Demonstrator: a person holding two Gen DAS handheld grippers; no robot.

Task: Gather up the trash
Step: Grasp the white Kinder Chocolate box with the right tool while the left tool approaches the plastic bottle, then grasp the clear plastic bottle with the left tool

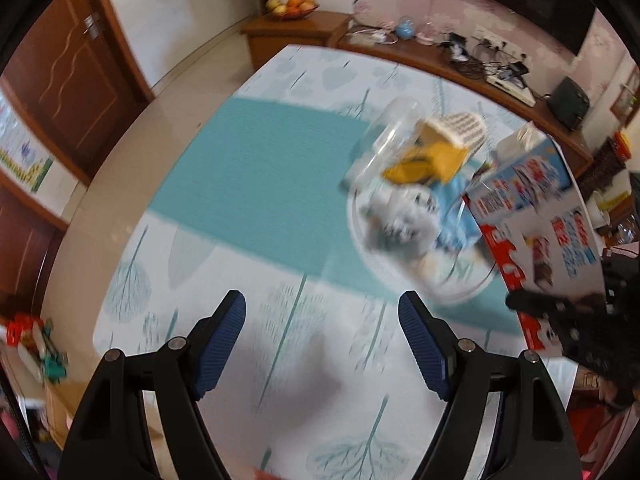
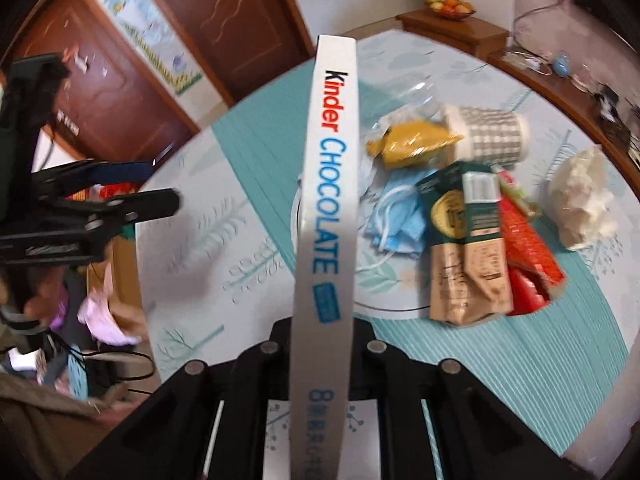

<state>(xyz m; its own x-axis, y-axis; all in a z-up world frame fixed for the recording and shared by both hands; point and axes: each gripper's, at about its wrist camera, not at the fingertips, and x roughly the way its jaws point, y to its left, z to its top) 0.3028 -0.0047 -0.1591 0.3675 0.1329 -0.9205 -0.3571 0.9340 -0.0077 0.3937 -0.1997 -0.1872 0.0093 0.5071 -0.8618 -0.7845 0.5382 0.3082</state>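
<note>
From the left wrist view we saw the left gripper with its blue-padded fingers spread wide and nothing between them, hanging over the round table with the teal and white leaf-patterned cloth. Motion blur smeared the heap of trash beyond: we made out a clear plastic bottle, a crumpled yellow wrapper, a checked paper cup and a grey-white wad we could not identify. At the right edge the flat red, white and blue Kinder chocolate box stood lifted above the table, its lower corner hidden behind the right gripper, itself cut off by the frame.

From the right wrist view we looked along the box's narrow white edge, which ran up the middle and hid part of the table. The right gripper's fingers were clamped on that box; their tips lay out of sight behind it. Still on the cloth lay the yellow wrapper, the checked cup, a blue face mask, a green and brown carton, a red packet and a crumpled white tissue. The bottle was barely visible. The left gripper showed side-on at the left edge.
</note>
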